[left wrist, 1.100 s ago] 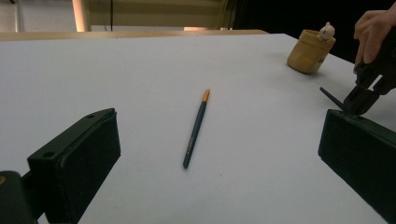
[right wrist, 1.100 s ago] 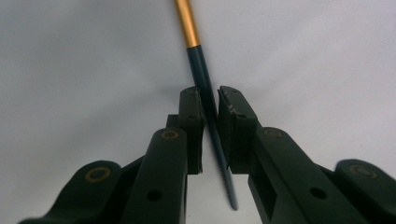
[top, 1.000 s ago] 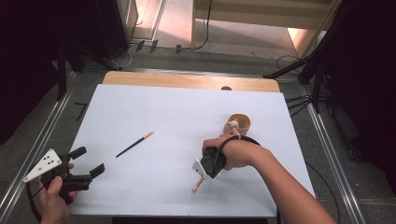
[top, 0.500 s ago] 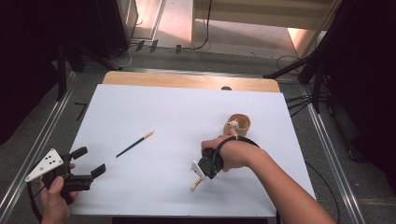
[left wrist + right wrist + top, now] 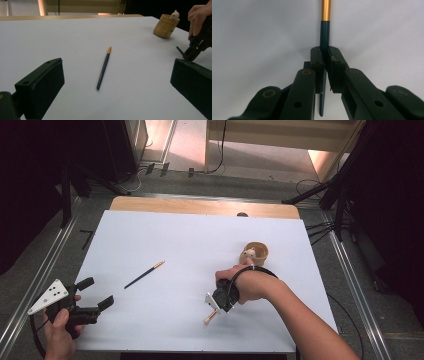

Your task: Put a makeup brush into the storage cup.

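While the left gripper [image 5: 95,292] rests spread near-left, the right gripper [image 5: 326,58] pinches a paintbrush [image 5: 325,30], whose long axis runs along the jaws, tip leaning near-left on the counter [image 5: 200,240].

The broad white sheet [image 5: 200,250] covering the table looks like smooth matt paper; past its far edge runs a strip of pale wooden tabletop [image 5: 200,206] with a light grain. The small tan cup [image 5: 165,25] looks like smooth, low-sheen wood, though it could be plastic. The dark blue pencil lying loose [image 5: 103,68] has a satiny painted barrel and a gold collar. The pencil clamped in the right gripper [image 5: 325,60] is alike — dark, faintly glossy barrel [image 5: 324,35], brushed-gold metallic band. The left gripper [image 5: 117,82] has matt black plastic jaws, finely textured, and a flat grey plate [image 5: 49,296] — matt, drilled.
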Tool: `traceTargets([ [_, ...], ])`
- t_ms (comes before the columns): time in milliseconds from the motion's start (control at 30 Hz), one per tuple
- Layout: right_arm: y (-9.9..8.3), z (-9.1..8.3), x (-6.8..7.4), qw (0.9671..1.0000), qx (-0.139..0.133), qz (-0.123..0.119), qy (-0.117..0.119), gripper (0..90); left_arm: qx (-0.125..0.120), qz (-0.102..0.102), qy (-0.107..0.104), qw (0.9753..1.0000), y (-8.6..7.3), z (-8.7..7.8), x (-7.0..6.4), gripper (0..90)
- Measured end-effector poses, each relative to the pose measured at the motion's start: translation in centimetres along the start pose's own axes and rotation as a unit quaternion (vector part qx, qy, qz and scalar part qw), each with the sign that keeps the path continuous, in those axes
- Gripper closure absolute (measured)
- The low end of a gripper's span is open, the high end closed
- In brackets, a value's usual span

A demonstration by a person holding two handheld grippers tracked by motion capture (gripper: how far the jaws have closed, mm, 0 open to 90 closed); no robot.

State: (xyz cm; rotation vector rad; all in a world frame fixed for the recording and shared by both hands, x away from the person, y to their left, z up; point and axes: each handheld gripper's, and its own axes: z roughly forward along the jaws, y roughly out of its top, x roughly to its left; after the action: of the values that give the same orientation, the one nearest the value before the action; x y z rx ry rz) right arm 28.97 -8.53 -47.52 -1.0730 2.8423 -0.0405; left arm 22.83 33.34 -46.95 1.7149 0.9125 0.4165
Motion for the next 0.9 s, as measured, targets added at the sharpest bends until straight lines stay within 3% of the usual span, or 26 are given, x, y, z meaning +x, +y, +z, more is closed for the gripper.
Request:
traceTargets([
  [900, -0.17, -0.07, -0.22, 1.0, -0.005, 0.0, 0.005, 85.0, -0.001, -0.003, 0.001, 1.0, -0.05, -0.05, 0.1, 0.0],
])
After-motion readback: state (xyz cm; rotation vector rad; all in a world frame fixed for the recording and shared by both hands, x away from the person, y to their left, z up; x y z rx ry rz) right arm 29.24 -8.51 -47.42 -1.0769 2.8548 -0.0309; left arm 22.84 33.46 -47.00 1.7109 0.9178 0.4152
